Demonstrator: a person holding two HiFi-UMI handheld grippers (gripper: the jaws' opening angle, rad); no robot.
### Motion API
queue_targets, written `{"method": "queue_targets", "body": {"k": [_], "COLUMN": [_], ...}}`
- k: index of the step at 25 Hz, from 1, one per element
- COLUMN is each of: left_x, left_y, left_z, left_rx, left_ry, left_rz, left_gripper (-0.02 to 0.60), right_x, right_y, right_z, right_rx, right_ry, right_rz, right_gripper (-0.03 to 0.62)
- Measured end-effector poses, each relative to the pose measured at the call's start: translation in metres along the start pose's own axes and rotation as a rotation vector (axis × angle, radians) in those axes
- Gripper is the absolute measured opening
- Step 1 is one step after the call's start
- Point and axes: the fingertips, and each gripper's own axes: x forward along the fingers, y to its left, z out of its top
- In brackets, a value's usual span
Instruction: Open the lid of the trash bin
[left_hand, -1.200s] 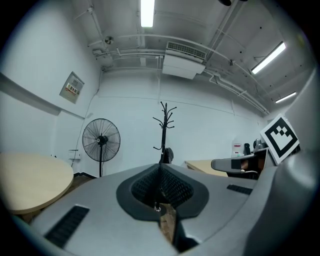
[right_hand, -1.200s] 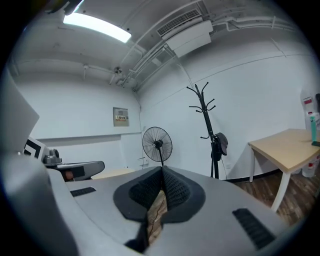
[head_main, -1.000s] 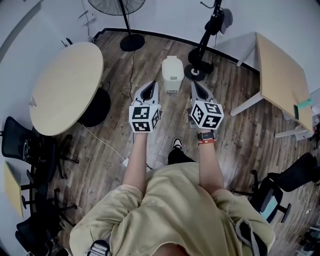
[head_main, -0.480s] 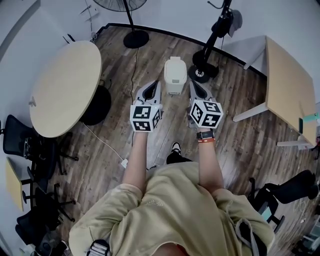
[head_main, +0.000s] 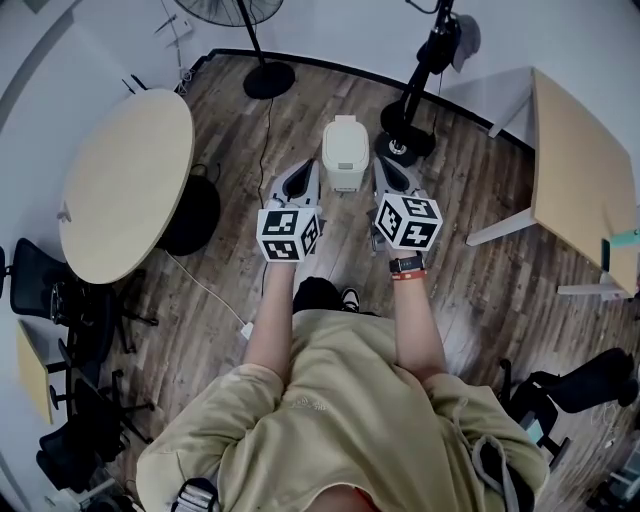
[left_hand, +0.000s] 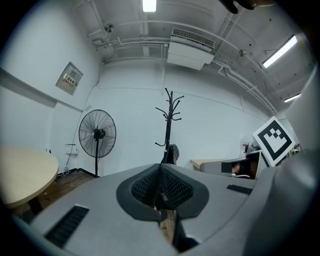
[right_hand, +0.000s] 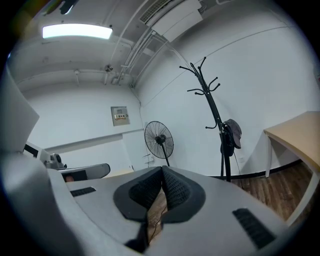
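Observation:
A small white trash bin (head_main: 345, 152) stands on the wooden floor with its lid down, seen only in the head view. My left gripper (head_main: 299, 174) is just left of the bin and a little nearer to me, its jaws closed together with nothing between them. My right gripper (head_main: 387, 171) is just right of the bin, also shut and empty. Neither touches the bin. Both gripper views point up at the far wall; the left gripper (left_hand: 160, 172) and the right gripper (right_hand: 162, 175) show their ribbed pads meeting.
A round wooden table (head_main: 120, 180) stands at the left with black office chairs (head_main: 60, 290) beside it. A floor fan's base (head_main: 270, 80) and a coat stand's base (head_main: 400, 145) sit behind the bin. A rectangular table (head_main: 580, 170) is at the right. A cable (head_main: 215, 295) lies on the floor.
The person's leg has shifted under the body and the view moved slightly. Both grippers stay shut on either side of the bin, the right one a little closer to it.

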Motion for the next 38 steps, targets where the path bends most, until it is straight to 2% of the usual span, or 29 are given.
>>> {"method": "queue_targets", "body": {"k": [8, 13, 18, 24, 32, 38], "left_x": [0.03, 0.063, 0.088, 0.121, 0.163, 0.198], "left_y": [0.005, 0.015, 0.036, 0.049, 0.065, 0.078], "left_z": [-0.015, -0.029, -0.03, -0.045, -0.068, -0.084], "left_rx": [-0.029, 0.001, 0.004, 0.018, -0.004, 0.002], "left_ry": [0.027, 0.05, 0.051, 0.089, 0.15, 0.152], "left_rz": [-0.029, -0.076, -0.063, -0.088, -0.122, -0.137], "left_gripper": [0.023, 0.023, 0.023, 0.023, 0.023, 0.023], "right_x": [0.022, 0.057, 0.086, 0.114, 0.15, 0.177], "right_y": [-0.021, -0.029, -0.03, -0.048, -0.061, -0.079], "right_z": [-0.01, -0.029, -0.029, -0.049, -0.073, -0.088], "right_rx": [0.0, 0.007, -0.006, 0.02, 0.057, 0.096], "right_ry": [0.037, 0.066, 0.081, 0.132, 0.197, 0.237], "right_rz": [-0.004, -0.009, -0.004, -0.022, -0.035, -0.054], "right_gripper": [0.015, 0.015, 0.015, 0.015, 0.015, 0.015]}}
